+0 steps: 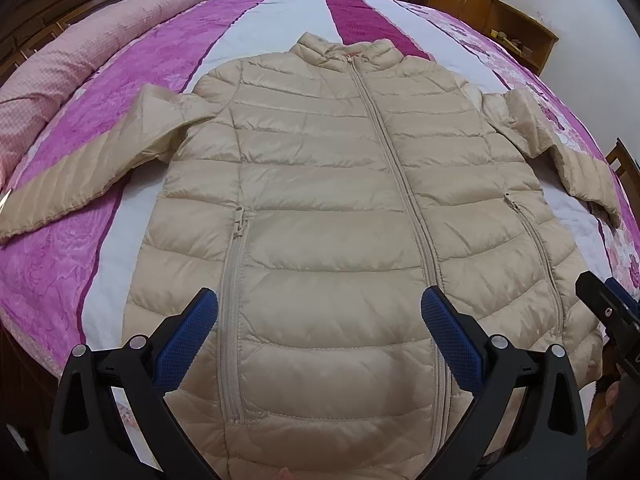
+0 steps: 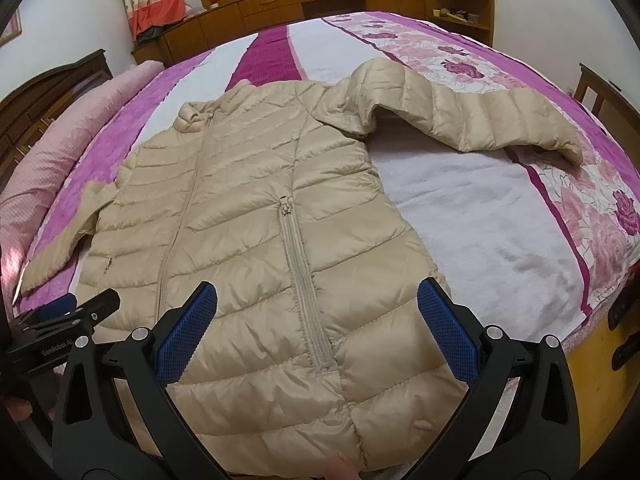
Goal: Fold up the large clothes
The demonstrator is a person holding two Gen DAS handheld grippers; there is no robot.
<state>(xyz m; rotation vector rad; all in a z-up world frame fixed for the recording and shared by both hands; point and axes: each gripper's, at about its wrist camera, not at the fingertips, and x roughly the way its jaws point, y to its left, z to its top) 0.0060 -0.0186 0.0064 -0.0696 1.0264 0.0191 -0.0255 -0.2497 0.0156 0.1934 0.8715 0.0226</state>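
Both sets of fingers are spread wide and hold nothing. The left gripper (image 1: 318, 336) hovers over the hem of the beige puffer jacket (image 1: 340, 208), which lies flat and zipped on the bed (image 1: 60, 280); its fingers straddle the left pocket zipper (image 1: 234, 308) and the main zipper (image 1: 400, 184). The right gripper (image 2: 316, 328) hangs beside it, its fingers either side of the right pocket zipper (image 2: 304, 280).

The risk, as I judge it: the shell looks slick and puffy, so a shallow pinch near the fingers could slip, or catch only the top layer and drag the front open from the back. Lifting the hem unevenly would skew the fold.

Beyond the fingers, one sleeve (image 1: 92, 168) sprawls left and one sleeve (image 2: 472, 116) right; left loose, either could bunch under a fold.

Count: one jacket, two sleeves, three zippers, one collar (image 1: 344, 50), one pink rolled quilt (image 1: 80, 60) beyond, two grippers.
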